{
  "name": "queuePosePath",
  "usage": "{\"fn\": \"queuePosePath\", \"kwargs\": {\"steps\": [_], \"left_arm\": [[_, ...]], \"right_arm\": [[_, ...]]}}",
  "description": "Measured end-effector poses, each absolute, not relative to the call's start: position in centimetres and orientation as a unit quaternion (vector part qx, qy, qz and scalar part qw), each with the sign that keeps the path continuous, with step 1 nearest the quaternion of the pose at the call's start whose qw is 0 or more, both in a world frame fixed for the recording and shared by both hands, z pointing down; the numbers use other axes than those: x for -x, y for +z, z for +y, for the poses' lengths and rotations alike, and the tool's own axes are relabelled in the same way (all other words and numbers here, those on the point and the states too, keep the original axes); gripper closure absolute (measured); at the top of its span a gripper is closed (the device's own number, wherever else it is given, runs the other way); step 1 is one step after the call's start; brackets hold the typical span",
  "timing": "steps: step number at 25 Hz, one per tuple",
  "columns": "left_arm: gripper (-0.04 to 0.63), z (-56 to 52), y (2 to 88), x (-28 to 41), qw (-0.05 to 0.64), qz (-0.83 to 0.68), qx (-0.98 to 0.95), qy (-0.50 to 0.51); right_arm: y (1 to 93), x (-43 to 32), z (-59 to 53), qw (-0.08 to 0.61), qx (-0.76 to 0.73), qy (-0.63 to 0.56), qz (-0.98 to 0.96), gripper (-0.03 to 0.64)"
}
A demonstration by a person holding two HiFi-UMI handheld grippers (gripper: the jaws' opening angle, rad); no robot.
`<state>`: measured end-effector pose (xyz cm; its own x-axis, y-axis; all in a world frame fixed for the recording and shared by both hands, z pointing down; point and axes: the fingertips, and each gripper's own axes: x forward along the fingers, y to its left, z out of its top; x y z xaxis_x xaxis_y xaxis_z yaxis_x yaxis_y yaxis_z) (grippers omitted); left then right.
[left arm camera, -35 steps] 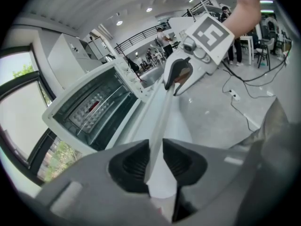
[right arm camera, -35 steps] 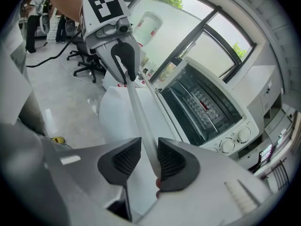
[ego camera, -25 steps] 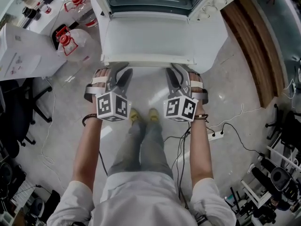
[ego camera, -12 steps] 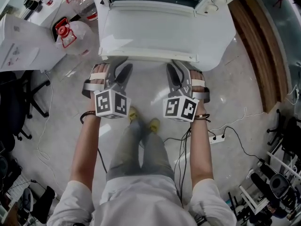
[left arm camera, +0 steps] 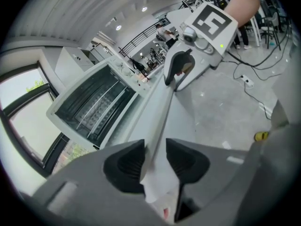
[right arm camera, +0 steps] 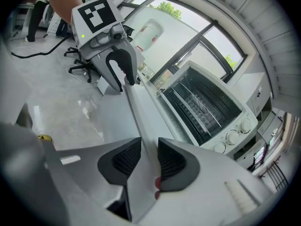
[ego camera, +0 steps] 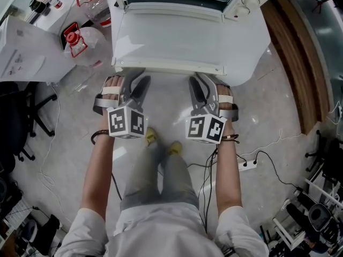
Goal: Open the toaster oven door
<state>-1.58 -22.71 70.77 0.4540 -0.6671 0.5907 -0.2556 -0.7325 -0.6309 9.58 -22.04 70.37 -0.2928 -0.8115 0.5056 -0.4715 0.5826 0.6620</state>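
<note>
The white toaster oven [ego camera: 244, 4] stands with its door [ego camera: 171, 36] folded down flat, and the rack inside shows in both gripper views. My left gripper [ego camera: 136, 80] straddles the door handle [ego camera: 169, 68] near its left end. In the left gripper view the handle bar [left arm camera: 162, 112] runs between the jaws of that gripper [left arm camera: 155, 161], with a gap beside the right pad. My right gripper [ego camera: 202, 82] sits near the handle's right end. The pads of the right gripper [right arm camera: 149, 159] lie close against the bar [right arm camera: 136, 112] on both sides.
Plastic jars with red lids [ego camera: 75, 39] and a white box [ego camera: 27, 52] are at the left. A wooden strip [ego camera: 292, 52] runs along the right. A power strip with cables [ego camera: 246, 165] lies on the floor, and an office chair [ego camera: 21, 116] stands at the left.
Both grippers stay at the door's front edge. The view has shifted slightly, and the person's feet have moved back a little.
</note>
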Motion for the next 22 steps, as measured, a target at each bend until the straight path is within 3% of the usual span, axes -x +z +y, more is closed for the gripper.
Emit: {"fn": "queuePosePath", "kwargs": {"steps": [4, 22], "left_arm": [[0.434, -22.26, 70.72, 1.65, 0.216, 0.260, 0.825, -0.454], [0.426, -22.10, 70.07, 1.60, 0.174, 0.269, 0.843, -0.433]], "right_arm": [[70.28, -9.54, -21.79, 0.441, -0.400, -0.192, -0.781, 0.518], [69.67, -9.41, -21.85, 0.418, -0.419, -0.168, -0.789, 0.518]]}}
